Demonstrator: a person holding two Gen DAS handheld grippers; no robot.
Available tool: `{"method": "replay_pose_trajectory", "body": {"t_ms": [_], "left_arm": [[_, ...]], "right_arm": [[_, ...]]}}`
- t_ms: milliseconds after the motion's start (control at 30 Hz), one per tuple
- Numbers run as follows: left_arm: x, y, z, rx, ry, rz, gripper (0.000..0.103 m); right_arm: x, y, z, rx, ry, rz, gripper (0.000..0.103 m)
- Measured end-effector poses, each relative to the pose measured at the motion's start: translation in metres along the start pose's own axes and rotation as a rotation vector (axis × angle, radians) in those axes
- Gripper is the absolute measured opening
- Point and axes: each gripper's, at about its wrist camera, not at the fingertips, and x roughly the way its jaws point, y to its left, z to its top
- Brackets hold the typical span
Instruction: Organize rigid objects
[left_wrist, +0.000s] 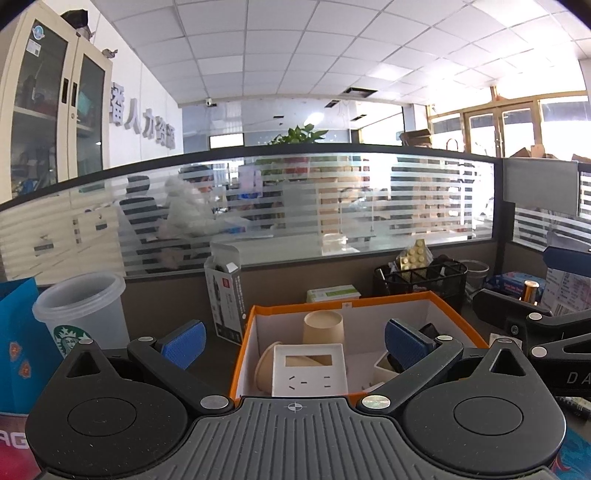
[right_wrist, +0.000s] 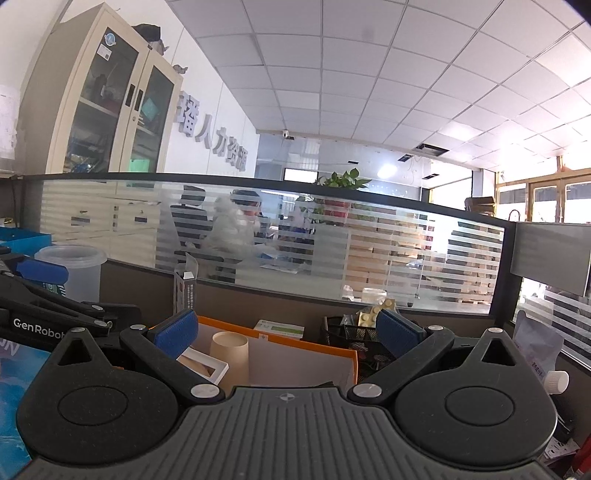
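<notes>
An orange-rimmed white box (left_wrist: 399, 300) sits on the desk ahead of both grippers. Inside it are an upside-down paper cup (left_wrist: 324, 326), a white socket panel (left_wrist: 309, 369) leaning over another paper cup (left_wrist: 264, 367), and a small white box with a dark item at the right. My left gripper (left_wrist: 293, 341) is open above the box's near edge, nothing between its blue pads (left_wrist: 184, 341). My right gripper (right_wrist: 286, 332) is also open and empty, just right of the box (right_wrist: 295, 360), with the paper cup (right_wrist: 229, 354) and socket panel (right_wrist: 207, 367) seen between its fingers.
A clear Starbucks cup (left_wrist: 83, 314) and blue carton stand at the left. A grey product box (left_wrist: 227, 291) stands behind the orange box. A black mesh organiser (left_wrist: 424, 280) with a yellow blister pack is behind right. A striped glass partition (left_wrist: 295, 206) closes the desk's back; a person sits beyond it.
</notes>
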Motion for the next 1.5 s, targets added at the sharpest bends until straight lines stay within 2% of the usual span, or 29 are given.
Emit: {"method": "replay_pose_trajectory", "body": {"t_ms": [1267,1500], "left_arm": [[-0.009,-0.002,0.001,0.006,-0.003,0.005,0.103],[-0.015,0.001,0.000,0.012,-0.028,0.071,0.103]], "right_arm": [[-0.004,0.000,0.001,-0.004,-0.002,-0.002,0.103],[-0.005,0.001,0.000,-0.015,-0.002,0.000,0.103]]}}
